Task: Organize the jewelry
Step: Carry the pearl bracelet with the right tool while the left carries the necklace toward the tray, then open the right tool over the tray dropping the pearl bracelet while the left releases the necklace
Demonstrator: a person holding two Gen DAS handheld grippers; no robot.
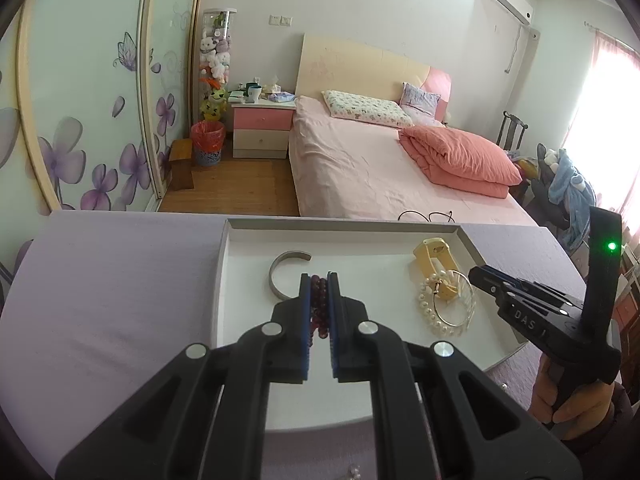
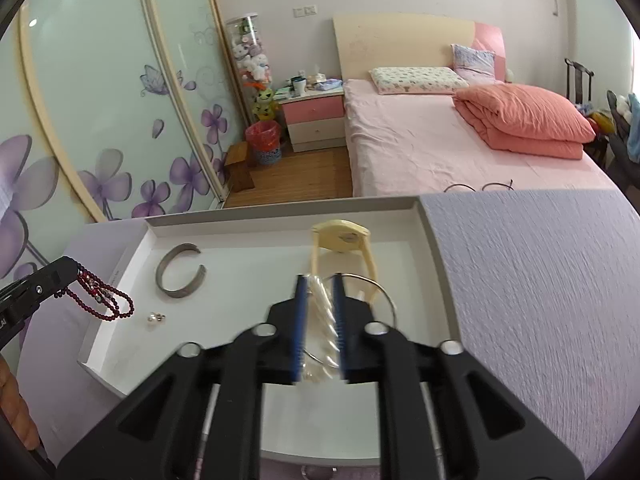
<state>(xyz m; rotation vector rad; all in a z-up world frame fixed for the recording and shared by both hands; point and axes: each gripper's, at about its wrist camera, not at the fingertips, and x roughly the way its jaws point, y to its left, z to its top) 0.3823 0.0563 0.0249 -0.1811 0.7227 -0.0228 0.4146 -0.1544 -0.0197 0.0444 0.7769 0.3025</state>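
Partly done: silver cuff [image 2: 181,272], cream watch [image 2: 342,240] and pearl bracelet [image 1: 434,308] already in tray [image 2: 280,210], mid-frame. Left gripper [image 1: 320,304] clenched on garnet beads [image 2: 105,300], undelivered; right gripper [image 2: 320,320] released, straddling pearls.

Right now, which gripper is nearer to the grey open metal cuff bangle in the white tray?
Left. The left gripper, holding dark red beads, is just beside the grey cuff bangle. The right gripper is farther off, over the pearl bracelet.

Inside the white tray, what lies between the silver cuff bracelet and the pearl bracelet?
Nothing: bare tray floor separates the silver cuff from the pearl bracelet, seen in the right wrist view. The pearl earrings sit nearer, off that line.
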